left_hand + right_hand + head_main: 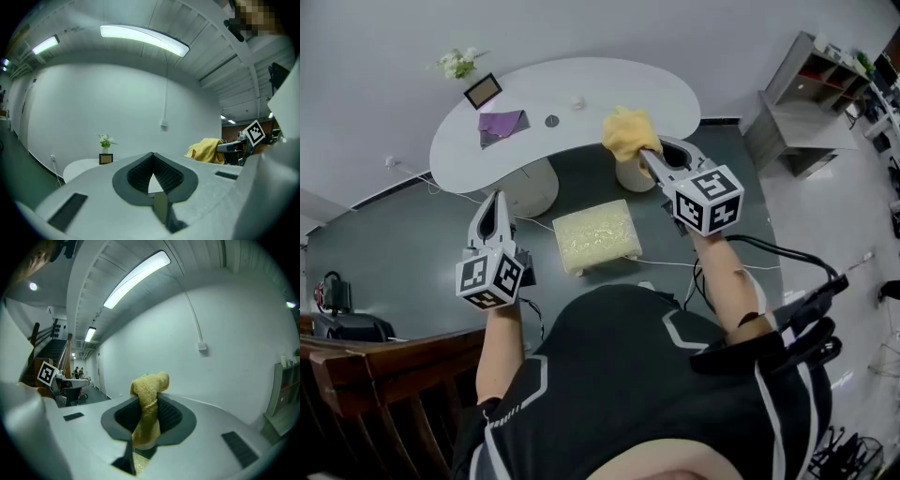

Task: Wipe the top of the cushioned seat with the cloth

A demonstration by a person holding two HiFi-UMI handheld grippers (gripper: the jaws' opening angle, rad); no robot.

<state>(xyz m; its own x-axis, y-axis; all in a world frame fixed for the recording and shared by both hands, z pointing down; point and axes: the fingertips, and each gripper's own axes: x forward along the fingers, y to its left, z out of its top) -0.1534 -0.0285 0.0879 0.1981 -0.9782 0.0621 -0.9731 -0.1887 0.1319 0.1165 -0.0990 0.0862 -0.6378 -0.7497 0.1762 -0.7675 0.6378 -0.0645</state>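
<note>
A low cushioned seat (596, 235) with a pale yellow top stands on the dark floor just ahead of me. My right gripper (645, 157) is held up in the air beyond and to the right of it, shut on a yellow cloth (629, 132) that bunches out past the fingertips. In the right gripper view the yellow cloth (146, 410) is pinched upright between the jaws. My left gripper (495, 208) hovers left of the seat, shut and holding nothing. From the left gripper view the cloth (206, 150) shows at the right.
A white curved table (567, 108) stands behind the seat, carrying a purple cloth (502, 123), a small framed picture (483, 90) and a little plant (457, 63). A grey shelf unit (811, 103) is at the far right. A wooden chair back (366, 370) lies at the lower left.
</note>
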